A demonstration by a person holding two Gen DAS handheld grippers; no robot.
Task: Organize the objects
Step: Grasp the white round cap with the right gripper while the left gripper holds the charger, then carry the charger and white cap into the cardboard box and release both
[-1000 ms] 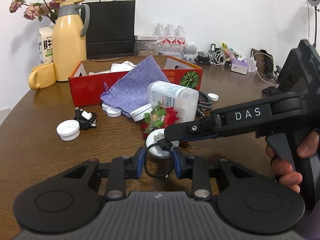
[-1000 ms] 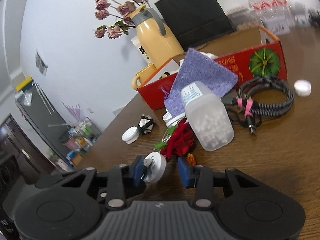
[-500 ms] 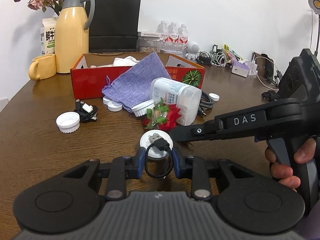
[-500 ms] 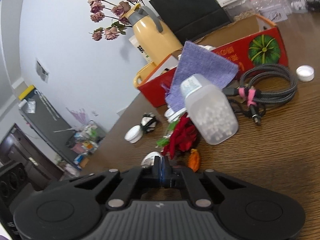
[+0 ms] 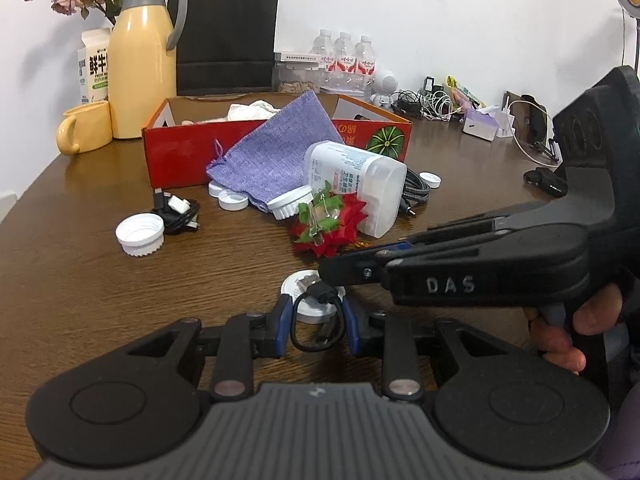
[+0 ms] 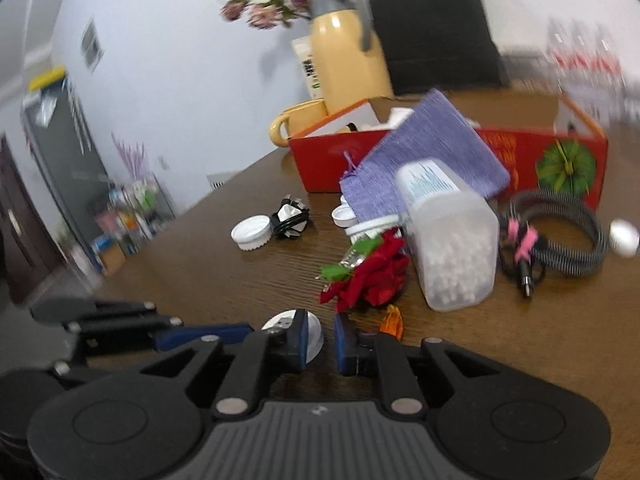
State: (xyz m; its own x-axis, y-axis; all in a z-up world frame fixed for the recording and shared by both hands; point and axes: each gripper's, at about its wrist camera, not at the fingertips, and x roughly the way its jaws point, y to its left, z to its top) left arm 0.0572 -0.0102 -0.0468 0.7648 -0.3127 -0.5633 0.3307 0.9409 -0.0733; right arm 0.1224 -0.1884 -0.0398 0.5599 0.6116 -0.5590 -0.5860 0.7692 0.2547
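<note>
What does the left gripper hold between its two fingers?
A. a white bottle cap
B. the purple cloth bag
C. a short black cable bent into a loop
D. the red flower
C: in the left wrist view the left gripper pinches a short black cable whose loop sits between the blue pads, its USB plug above a white cap.

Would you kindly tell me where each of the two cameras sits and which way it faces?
Left wrist view: on the left gripper, low over the table, facing the red box; its fingers hold a short black cable, and the right gripper and hand enter from the right.
Right wrist view: on the right gripper, facing the box from further right; the left gripper's fingers show at left.
Both show the white cap, red flower and plastic bottle.
</note>
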